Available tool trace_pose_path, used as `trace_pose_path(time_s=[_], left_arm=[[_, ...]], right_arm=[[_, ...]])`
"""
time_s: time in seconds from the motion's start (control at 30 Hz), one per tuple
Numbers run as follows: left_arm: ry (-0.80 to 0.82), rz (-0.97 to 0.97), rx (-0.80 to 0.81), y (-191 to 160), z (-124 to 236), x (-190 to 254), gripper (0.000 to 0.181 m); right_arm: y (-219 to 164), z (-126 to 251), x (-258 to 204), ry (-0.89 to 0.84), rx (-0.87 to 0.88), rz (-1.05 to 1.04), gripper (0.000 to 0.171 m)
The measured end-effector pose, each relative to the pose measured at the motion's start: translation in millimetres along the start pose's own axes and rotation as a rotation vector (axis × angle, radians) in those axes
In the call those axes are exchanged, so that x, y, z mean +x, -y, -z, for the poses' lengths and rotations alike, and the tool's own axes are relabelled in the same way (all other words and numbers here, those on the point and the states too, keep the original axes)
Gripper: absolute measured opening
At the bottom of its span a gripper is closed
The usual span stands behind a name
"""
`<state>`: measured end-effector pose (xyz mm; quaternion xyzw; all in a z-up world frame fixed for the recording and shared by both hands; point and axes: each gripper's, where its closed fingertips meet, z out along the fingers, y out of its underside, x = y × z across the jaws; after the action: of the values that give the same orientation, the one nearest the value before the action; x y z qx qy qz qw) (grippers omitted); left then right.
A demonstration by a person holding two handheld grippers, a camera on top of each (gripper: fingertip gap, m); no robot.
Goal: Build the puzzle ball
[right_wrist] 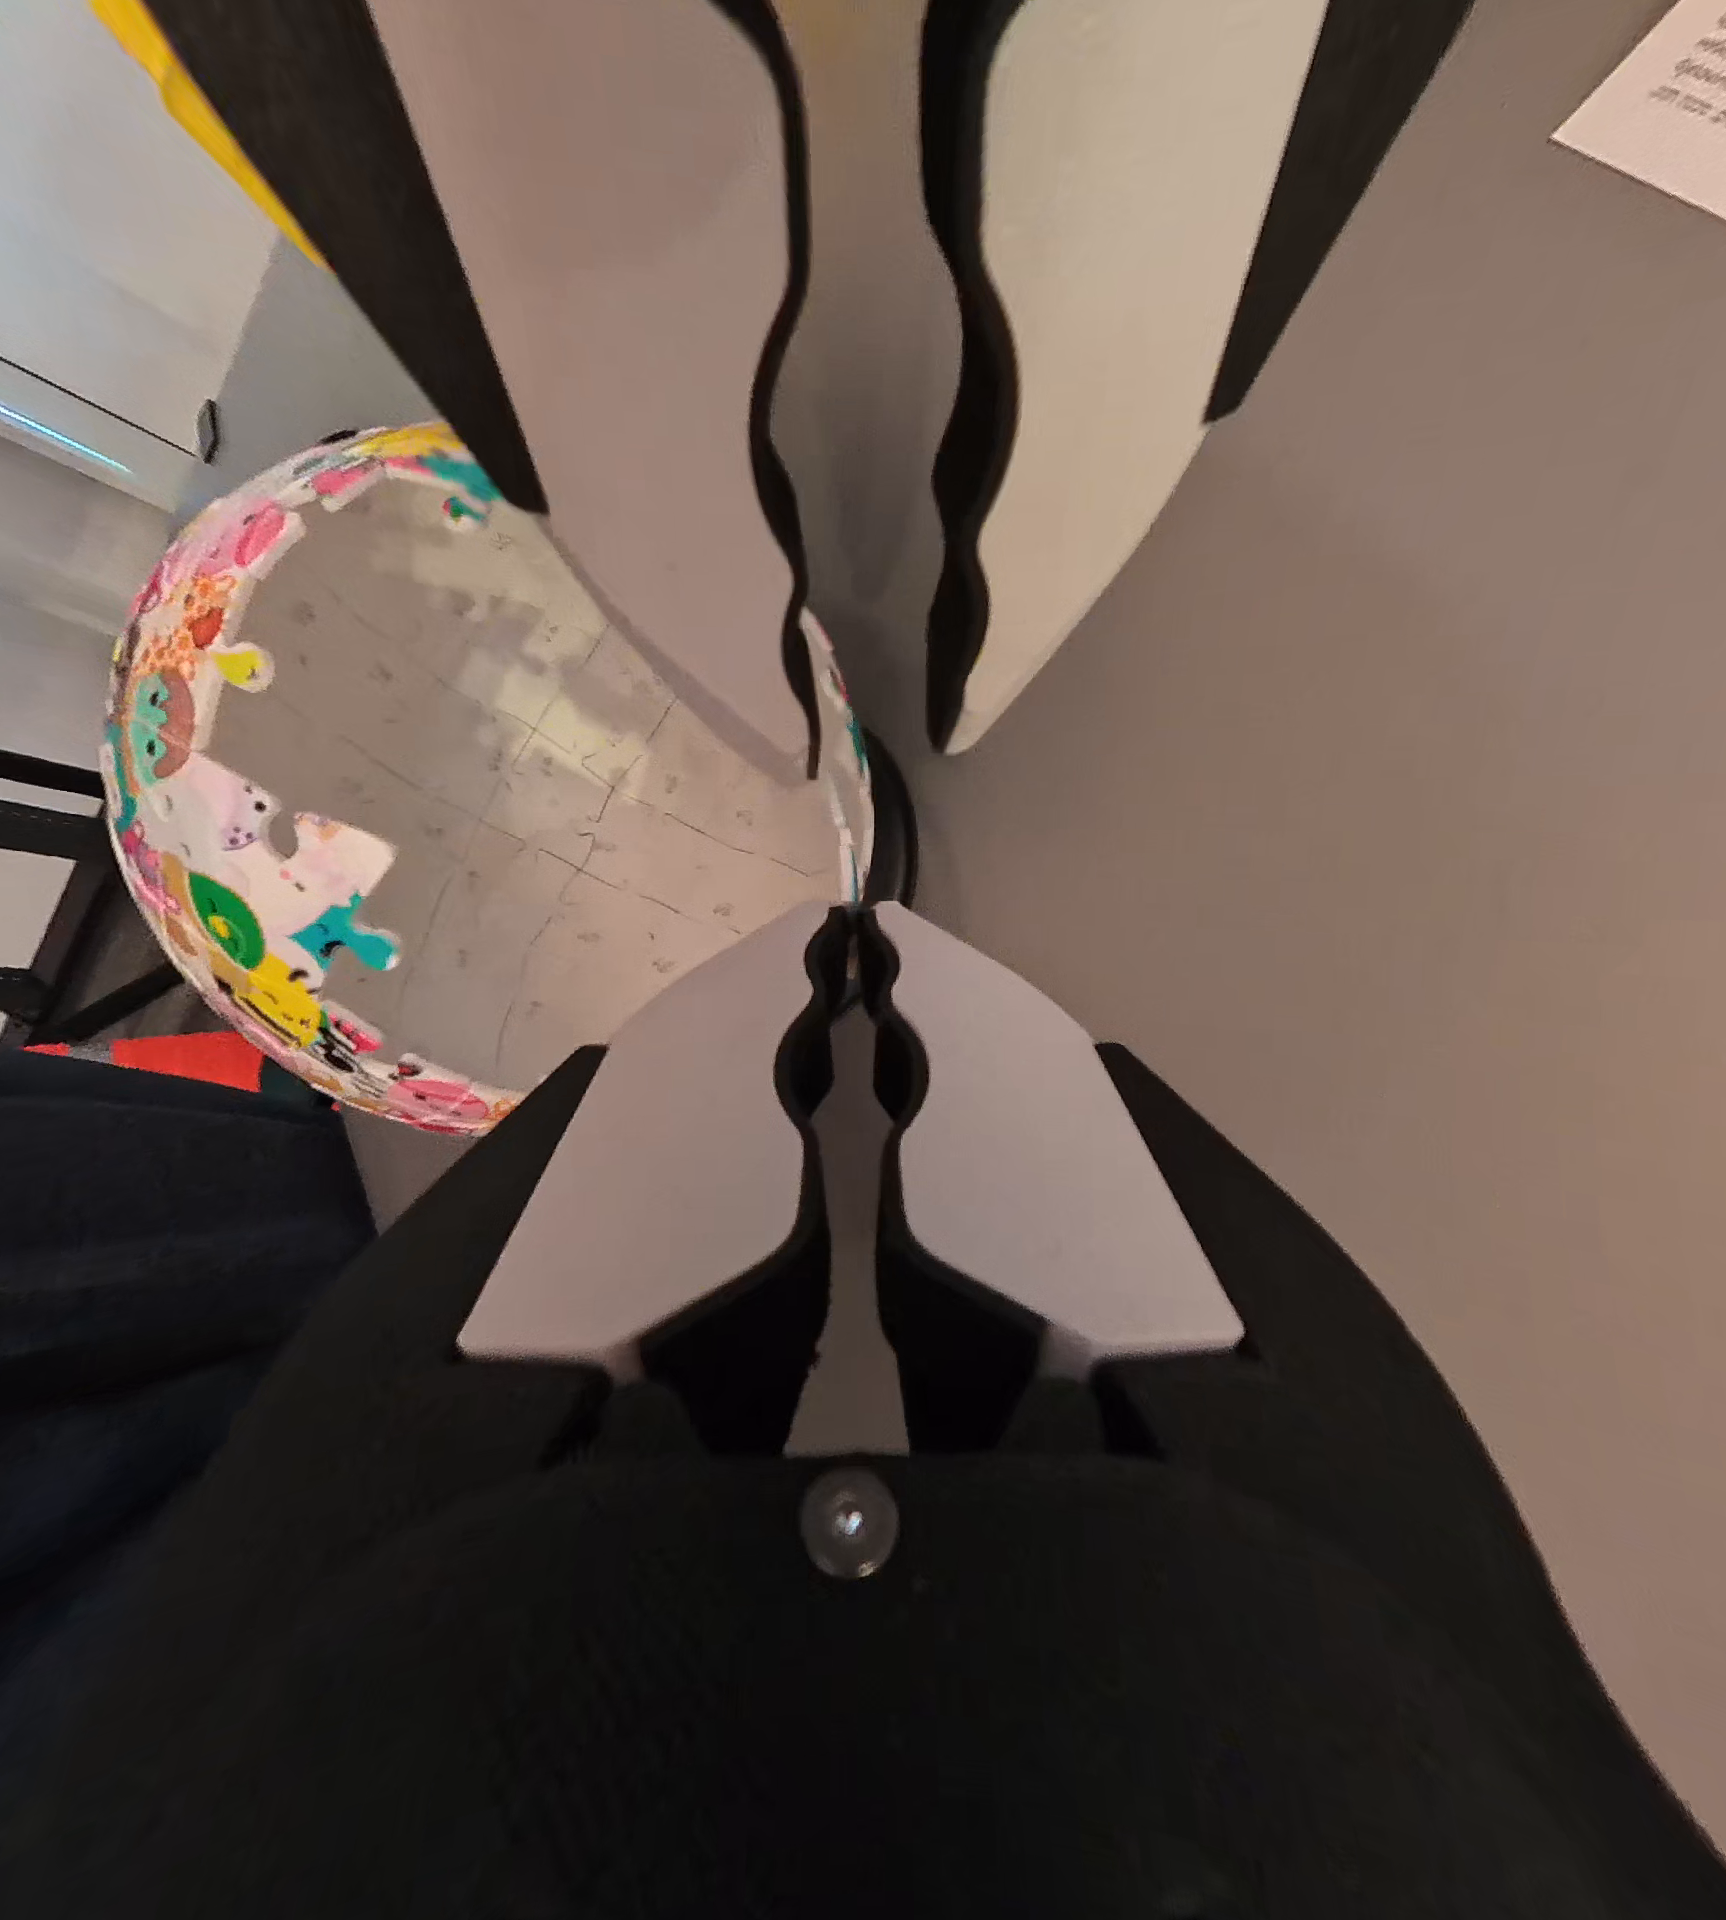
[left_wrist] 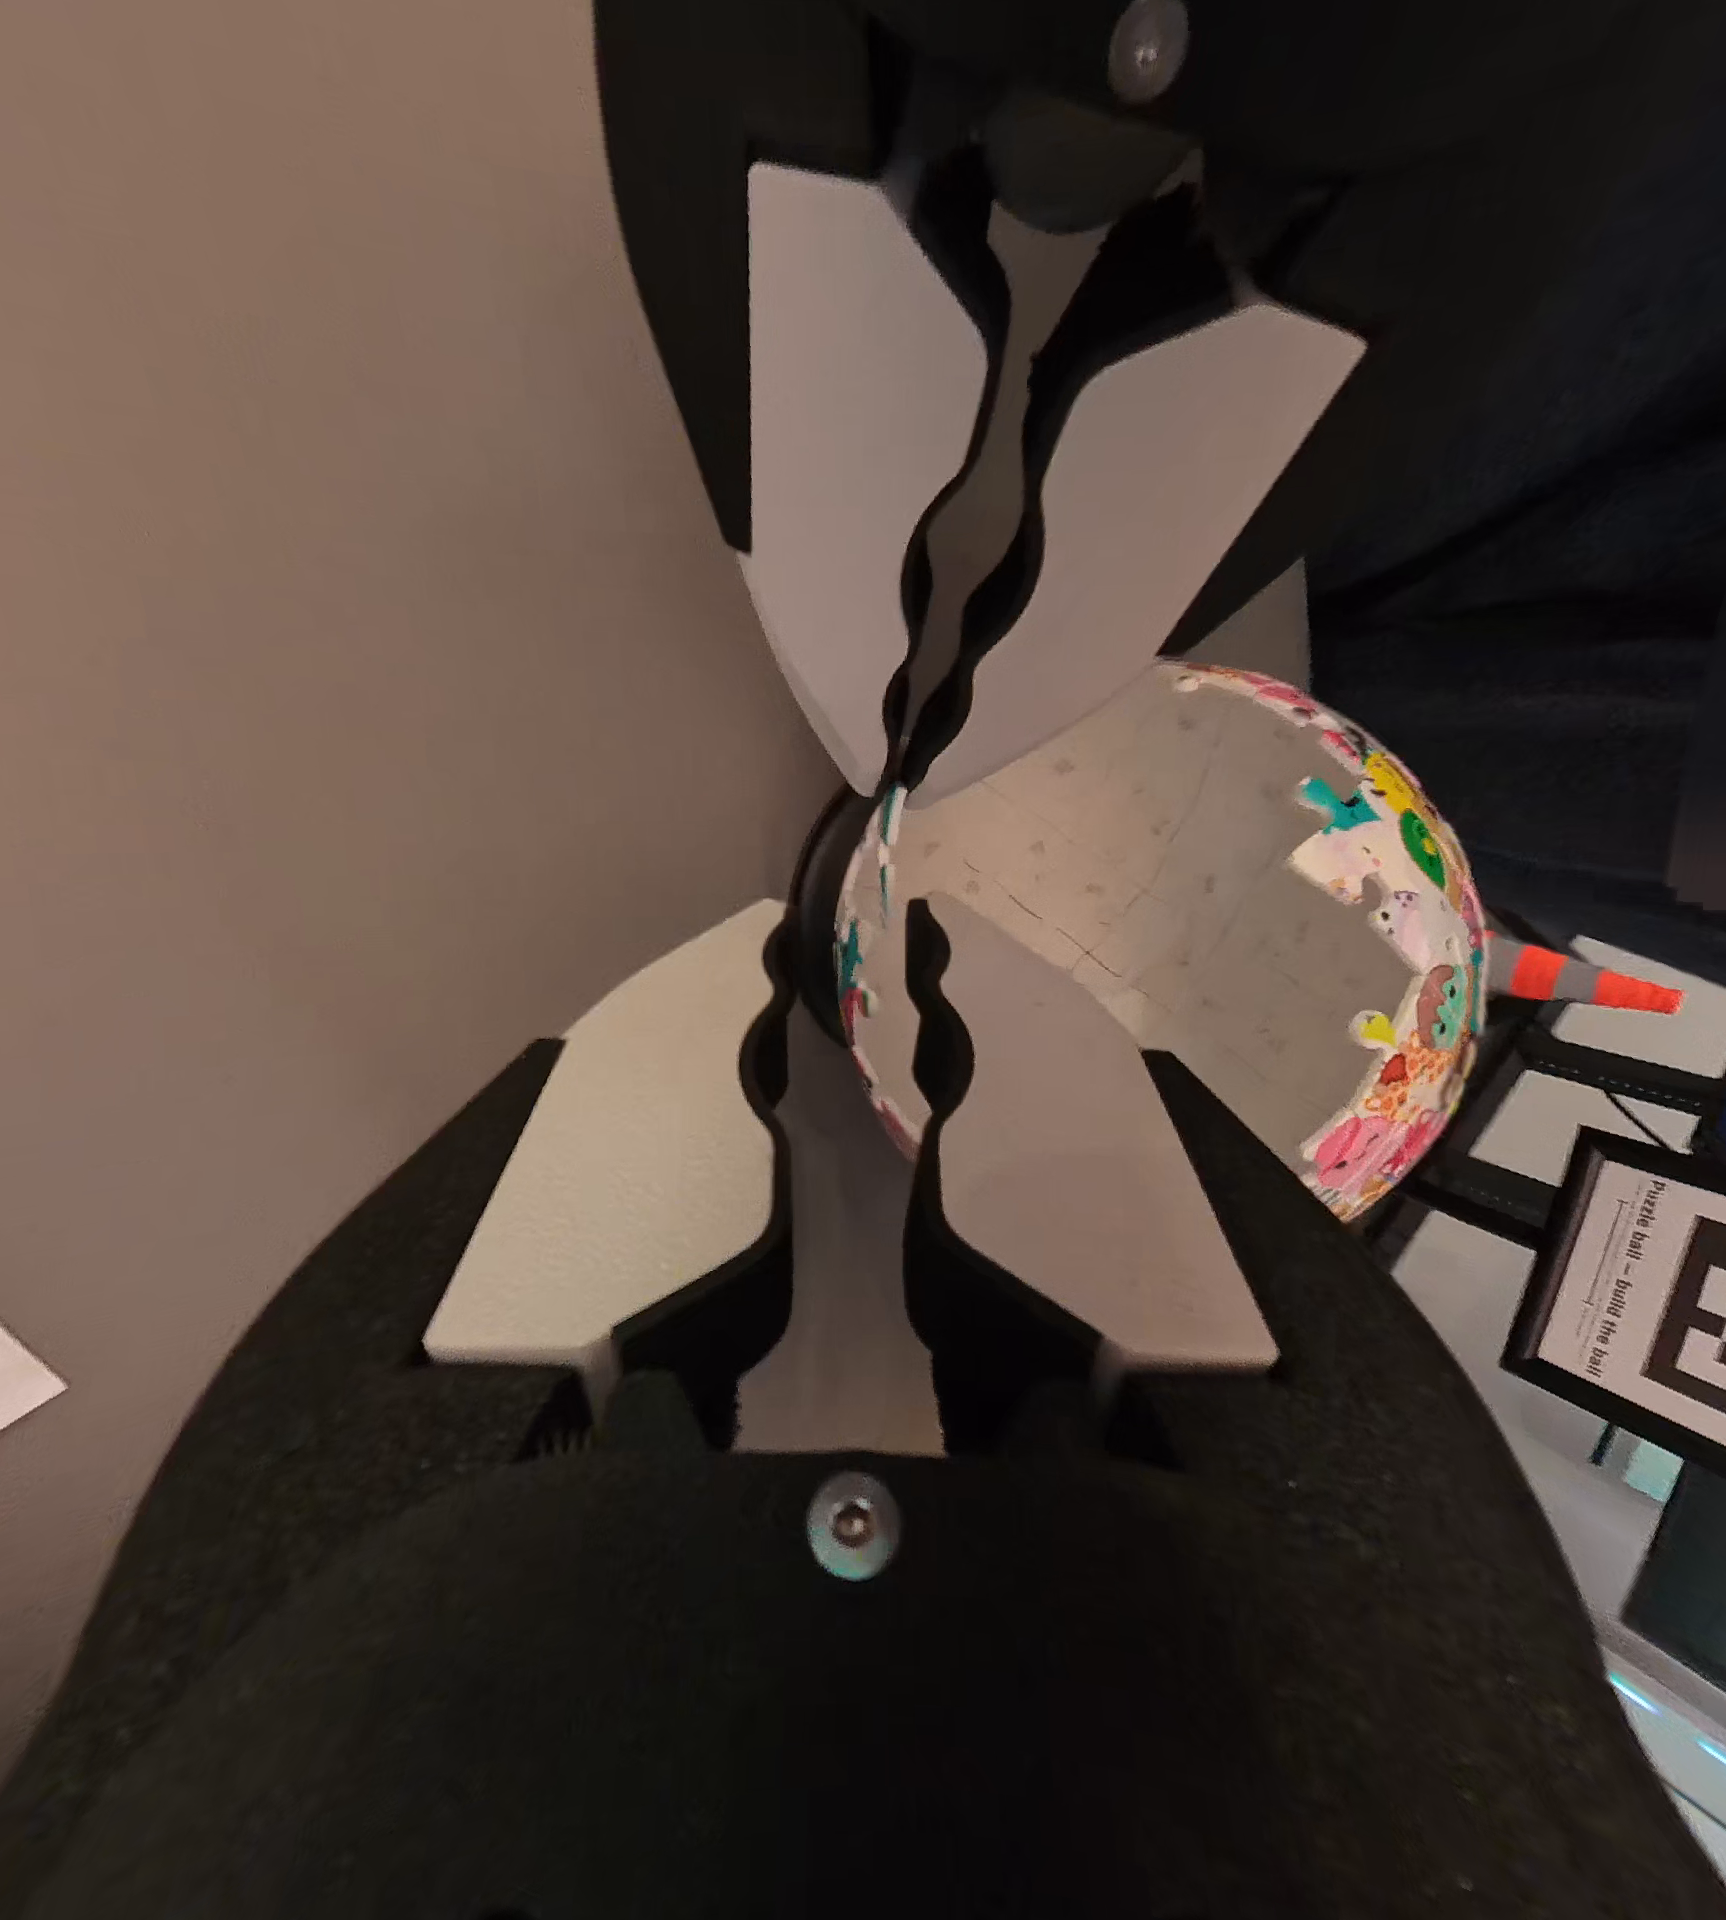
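Pinching the rim of the half-built puzzle ball [left_wrist: 1150, 894] between its nearly closed fingers, the right gripper [right_wrist: 854, 920] faces the left gripper [left_wrist: 843, 914], whose jaws stand slightly apart around the shell's edge, above a grey table [left_wrist: 267, 623].

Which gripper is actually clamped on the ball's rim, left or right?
The right gripper: its fingers close on the puzzle ball's open rim. The left gripper's fingers only straddle that rim, a gap showing between them.
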<state>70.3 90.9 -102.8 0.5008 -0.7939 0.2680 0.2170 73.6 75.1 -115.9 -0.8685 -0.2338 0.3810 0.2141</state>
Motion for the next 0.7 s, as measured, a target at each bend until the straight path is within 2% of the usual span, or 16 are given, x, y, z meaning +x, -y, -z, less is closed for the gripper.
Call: trace_pose_path(time_s=[0.7], left_arm=[[-0.042,0.03,-0.047,-10,-12,-1,0.018]], right_arm=[[4,1,2,-0.085,0.021,0.029,0.003]])
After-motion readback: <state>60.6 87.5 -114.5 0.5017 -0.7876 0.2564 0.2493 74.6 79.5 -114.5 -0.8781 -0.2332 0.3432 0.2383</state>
